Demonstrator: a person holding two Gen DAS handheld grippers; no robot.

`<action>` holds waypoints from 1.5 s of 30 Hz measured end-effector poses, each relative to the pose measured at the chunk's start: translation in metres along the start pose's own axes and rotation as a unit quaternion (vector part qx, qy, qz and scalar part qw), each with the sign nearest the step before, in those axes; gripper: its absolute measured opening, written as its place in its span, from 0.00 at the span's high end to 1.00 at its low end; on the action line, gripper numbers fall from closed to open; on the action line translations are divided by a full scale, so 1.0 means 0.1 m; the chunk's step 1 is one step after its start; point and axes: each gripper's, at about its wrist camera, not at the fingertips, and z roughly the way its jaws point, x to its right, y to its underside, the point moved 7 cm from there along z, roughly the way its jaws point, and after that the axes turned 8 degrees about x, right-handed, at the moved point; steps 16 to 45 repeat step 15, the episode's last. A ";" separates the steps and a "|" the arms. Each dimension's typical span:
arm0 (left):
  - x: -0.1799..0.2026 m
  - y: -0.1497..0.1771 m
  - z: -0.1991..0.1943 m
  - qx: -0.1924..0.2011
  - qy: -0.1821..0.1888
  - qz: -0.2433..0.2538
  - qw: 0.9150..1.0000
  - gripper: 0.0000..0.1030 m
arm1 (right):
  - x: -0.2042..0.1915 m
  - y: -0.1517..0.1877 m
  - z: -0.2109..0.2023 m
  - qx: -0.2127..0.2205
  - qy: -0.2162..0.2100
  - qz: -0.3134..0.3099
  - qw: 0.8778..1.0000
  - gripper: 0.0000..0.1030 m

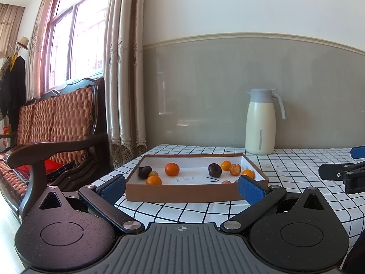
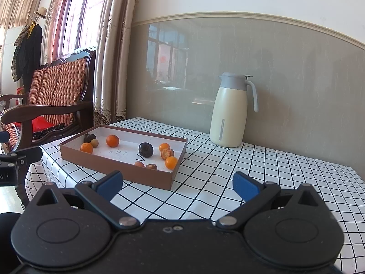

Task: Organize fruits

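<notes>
Both grippers, left gripper (image 1: 182,188) and right gripper (image 2: 178,183), hang spread wide and empty before the box (image 1: 182,194), where oranges (image 1: 172,169) and dark fruits (image 1: 214,170) lie mixed, fitting sorting either underway or finished.

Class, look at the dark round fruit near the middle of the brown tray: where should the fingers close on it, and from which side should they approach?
Grip the dark round fruit across its widest middle, coming down from above. It sits alone on the tray's white floor, with open space on both flanks for the fingers, while the tray walls would likely block a low sideways approach. Both grippers are open and empty.
</notes>
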 end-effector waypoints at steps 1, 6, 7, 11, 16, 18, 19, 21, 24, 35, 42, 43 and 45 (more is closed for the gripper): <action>0.00 0.00 0.00 0.001 0.001 0.000 1.000 0.00 | 0.00 0.00 0.00 0.000 0.000 0.000 1.000 0.06; 0.00 -0.01 -0.02 0.005 0.005 -0.003 1.000 0.00 | 0.00 0.00 0.00 0.000 0.000 -0.001 1.000 0.06; 0.00 -0.01 -0.02 0.006 0.005 -0.003 1.000 0.00 | 0.00 0.00 0.00 0.000 0.000 -0.001 1.000 0.06; 0.01 -0.02 -0.04 0.014 0.004 0.002 1.000 0.00 | -0.01 0.00 0.00 0.000 0.000 0.000 1.000 0.06; 0.03 -0.02 -0.03 0.012 0.004 0.005 1.000 0.00 | 0.00 0.01 0.00 0.000 0.000 -0.002 1.000 0.06; 0.03 -0.02 -0.03 0.012 0.004 0.005 1.000 0.00 | 0.00 0.01 0.00 0.000 0.000 -0.002 1.000 0.06; 0.03 -0.02 -0.03 0.012 0.004 0.005 1.000 0.00 | 0.00 0.01 0.00 0.000 0.000 -0.002 1.000 0.06; 0.03 -0.02 -0.03 0.012 0.004 0.005 1.000 0.00 | 0.00 0.01 0.00 0.000 0.000 -0.002 1.000 0.06; 0.03 -0.02 -0.03 0.012 0.004 0.005 1.000 0.00 | 0.00 0.01 0.00 0.000 0.000 -0.002 1.000 0.06; 0.03 -0.02 -0.03 0.012 0.004 0.005 1.000 0.00 | 0.00 0.01 0.00 0.000 0.000 -0.002 1.000 0.06; 0.03 -0.02 -0.03 0.012 0.004 0.005 1.000 0.00 | 0.00 0.01 0.00 0.000 0.000 -0.002 1.000 0.06; 0.03 -0.02 -0.03 0.012 0.004 0.005 1.000 0.00 | 0.00 0.01 0.00 0.000 0.000 -0.002 1.000 0.06; 0.03 -0.02 -0.03 0.012 0.004 0.005 1.000 0.00 | 0.00 0.01 0.00 0.000 0.000 -0.002 1.000 0.06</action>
